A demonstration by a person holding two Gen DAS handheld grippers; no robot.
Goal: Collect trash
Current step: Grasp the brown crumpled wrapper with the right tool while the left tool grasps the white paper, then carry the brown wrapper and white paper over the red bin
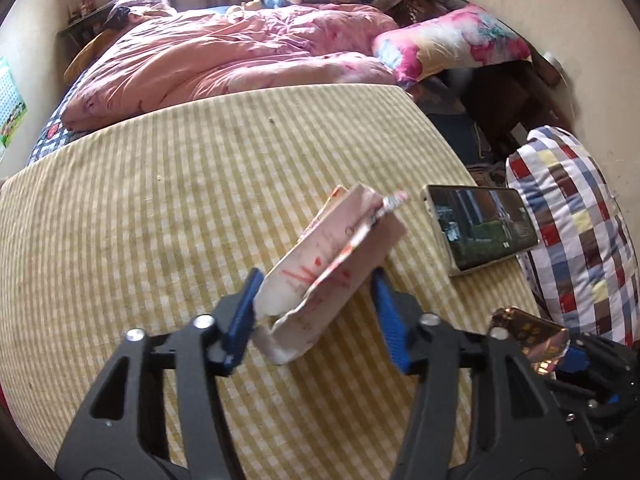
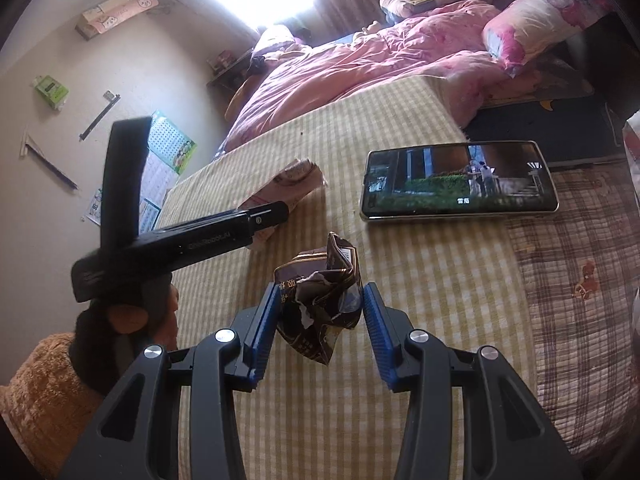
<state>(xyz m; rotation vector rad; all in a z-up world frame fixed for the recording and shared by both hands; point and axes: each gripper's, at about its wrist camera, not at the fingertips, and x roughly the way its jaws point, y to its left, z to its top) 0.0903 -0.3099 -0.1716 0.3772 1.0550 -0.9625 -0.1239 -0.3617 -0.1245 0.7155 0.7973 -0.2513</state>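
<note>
My left gripper [image 1: 316, 292] is shut on a crumpled pink and white wrapper [image 1: 340, 252] and holds it above the yellow checked bedsheet [image 1: 160, 220]. My right gripper [image 2: 320, 300] is shut on a crumpled dark brown wrapper [image 2: 320, 300] just above the same sheet [image 2: 420, 280]. In the right wrist view the left gripper's black body [image 2: 192, 240] reaches in from the left with the pink wrapper [image 2: 288, 184] at its tip. In the left wrist view the brown wrapper [image 1: 528, 336] and the right gripper show at the lower right.
A phone playing a video [image 2: 460, 180] lies on the sheet to the right, also in the left wrist view [image 1: 480, 228]. A pink duvet [image 1: 240, 56] and floral pillow [image 1: 452, 40] lie behind. A patchwork pillow [image 1: 572, 224] is at right. A brown plush toy [image 2: 44, 384] sits lower left.
</note>
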